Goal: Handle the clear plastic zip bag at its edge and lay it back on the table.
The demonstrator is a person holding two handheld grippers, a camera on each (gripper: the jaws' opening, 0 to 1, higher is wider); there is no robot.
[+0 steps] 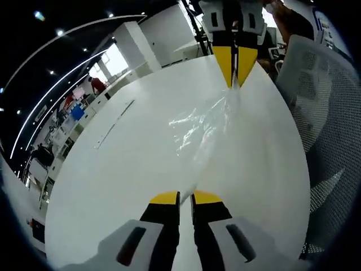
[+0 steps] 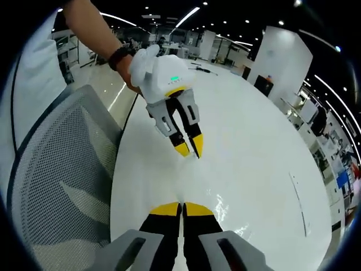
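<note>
Bag: one clear plastic zip bag (image 1: 206, 132) is seen in the left gripper view, thin, glossy and crinkled, stretched as a narrow twisted band from the lower centre of the frame to the upper centre, above the white table (image 1: 113, 186). In the right gripper view only a few shiny creases of the bag (image 2: 223, 212) are made out, just right of the near jaws at the lower centre.
Left gripper: the left gripper (image 1: 186, 196) rises from the bottom centre of its own view; two black fingers with yellow tips are pressed nearly together and the bag's near edge is pinched between them. In the right gripper view the same left gripper (image 2: 190, 148) is held in a white-gloved hand (image 2: 148, 66) at the upper centre, tips pointing down and closed.
Right gripper: the right gripper (image 1: 236, 79) hangs from the top centre of the left gripper view, its yellow wedge tips shut on the bag's far edge. In its own view the right gripper (image 2: 181, 210) is at the bottom centre, tips together.
Table: one large surface, smooth, white and glossy, with a rounded edge.
Chair: one chair (image 2: 53, 169) with a grey mesh back is seen at the left of the right gripper view.
Wrist: a dark band (image 2: 117, 56) is worn above the glove.
</note>
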